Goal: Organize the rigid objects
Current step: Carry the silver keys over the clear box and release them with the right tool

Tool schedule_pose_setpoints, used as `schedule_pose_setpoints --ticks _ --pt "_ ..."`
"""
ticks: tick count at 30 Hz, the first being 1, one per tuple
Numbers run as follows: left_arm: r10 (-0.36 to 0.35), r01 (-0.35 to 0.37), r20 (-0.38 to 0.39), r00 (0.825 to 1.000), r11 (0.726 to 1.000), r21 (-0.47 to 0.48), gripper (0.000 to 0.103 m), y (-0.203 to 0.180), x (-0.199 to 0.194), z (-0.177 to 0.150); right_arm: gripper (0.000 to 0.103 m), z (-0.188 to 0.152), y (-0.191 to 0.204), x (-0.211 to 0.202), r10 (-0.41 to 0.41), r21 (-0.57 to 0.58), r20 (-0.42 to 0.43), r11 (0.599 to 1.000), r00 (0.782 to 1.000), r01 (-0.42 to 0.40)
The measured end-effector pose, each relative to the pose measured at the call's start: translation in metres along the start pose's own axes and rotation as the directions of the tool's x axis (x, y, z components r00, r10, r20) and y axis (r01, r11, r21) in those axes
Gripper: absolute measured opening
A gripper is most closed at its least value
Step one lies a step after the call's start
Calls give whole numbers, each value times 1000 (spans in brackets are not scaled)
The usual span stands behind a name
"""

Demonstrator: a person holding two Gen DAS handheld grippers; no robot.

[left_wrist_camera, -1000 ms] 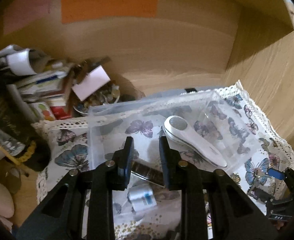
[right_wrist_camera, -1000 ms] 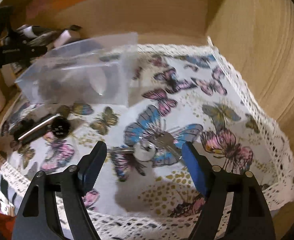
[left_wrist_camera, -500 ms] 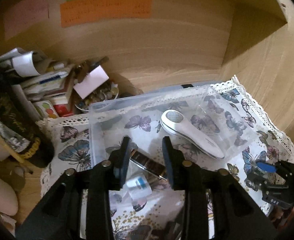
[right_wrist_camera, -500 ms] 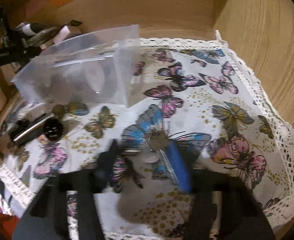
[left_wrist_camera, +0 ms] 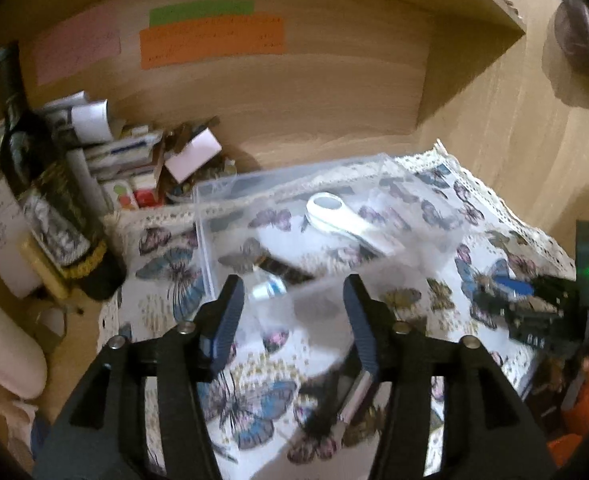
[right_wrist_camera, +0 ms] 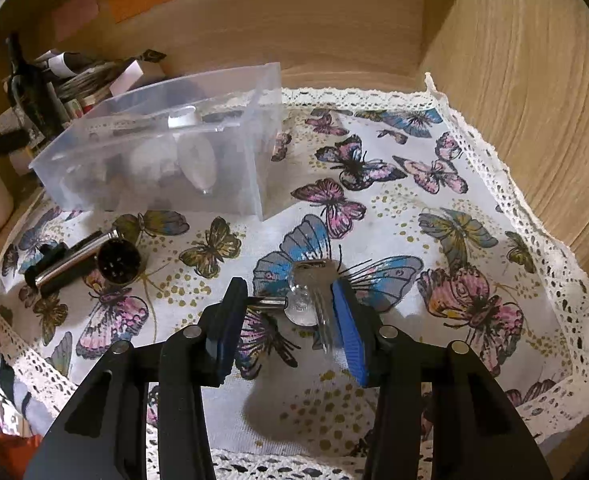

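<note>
A clear plastic box (left_wrist_camera: 334,216) (right_wrist_camera: 162,152) stands on the butterfly cloth (right_wrist_camera: 434,208). In it lie a white handheld device (left_wrist_camera: 346,220), a small white-and-blue bottle (left_wrist_camera: 270,288) and a dark bar. My left gripper (left_wrist_camera: 290,320) is open and empty above the box's near wall. My right gripper (right_wrist_camera: 290,312) has closed around a bunch of keys with a clear fob (right_wrist_camera: 310,296); the keys sit between its fingers on the cloth. A chrome-and-black tool (right_wrist_camera: 74,260) with a round dark cap (right_wrist_camera: 118,260) lies left of it; it also shows in the left wrist view (left_wrist_camera: 350,396).
A dark bottle (left_wrist_camera: 42,184), stacked papers and boxes (left_wrist_camera: 126,160) and a dish of small items crowd the back left corner. Wooden walls (right_wrist_camera: 526,80) close the back and right. The cloth's lace edge (right_wrist_camera: 574,300) runs along the right.
My left gripper has opened wide and pulled back from the box, leaving the small bottle inside. My right gripper has moved down onto the keys and narrowed around them.
</note>
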State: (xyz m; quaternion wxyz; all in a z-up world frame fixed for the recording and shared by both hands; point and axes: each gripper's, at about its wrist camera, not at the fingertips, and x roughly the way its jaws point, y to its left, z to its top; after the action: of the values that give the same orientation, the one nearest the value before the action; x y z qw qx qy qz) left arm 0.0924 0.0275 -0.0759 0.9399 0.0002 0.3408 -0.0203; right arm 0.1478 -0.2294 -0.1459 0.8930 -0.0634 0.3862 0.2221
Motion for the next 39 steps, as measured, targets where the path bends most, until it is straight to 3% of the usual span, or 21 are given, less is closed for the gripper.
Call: schedule_pose_setpoints --ticks 10,20,26,28,39 --pt "-44 51 -105 994 996 68 55 -20 11 -47 41 12 5 -24 -16 -19 76 1000 997 17" --pt "-71 77 -204 976 997 19 45 -10 34 -73 41 26 10 -43 -16 -26 144 999 989 20" --pt "-115 104 -190 975 992 -65 38 1 38 -72 41 38 18 -52 -6 -54 195 998 981 16" --pt "-123 108 -199 972 990 -88 29 4 43 -70 41 43 22 -55 -5 -66 210 998 978 19" --pt "-108 94 -141 984 991 -99 28 6 30 -64 41 75 43 -75 40 -126 320 992 947 0"
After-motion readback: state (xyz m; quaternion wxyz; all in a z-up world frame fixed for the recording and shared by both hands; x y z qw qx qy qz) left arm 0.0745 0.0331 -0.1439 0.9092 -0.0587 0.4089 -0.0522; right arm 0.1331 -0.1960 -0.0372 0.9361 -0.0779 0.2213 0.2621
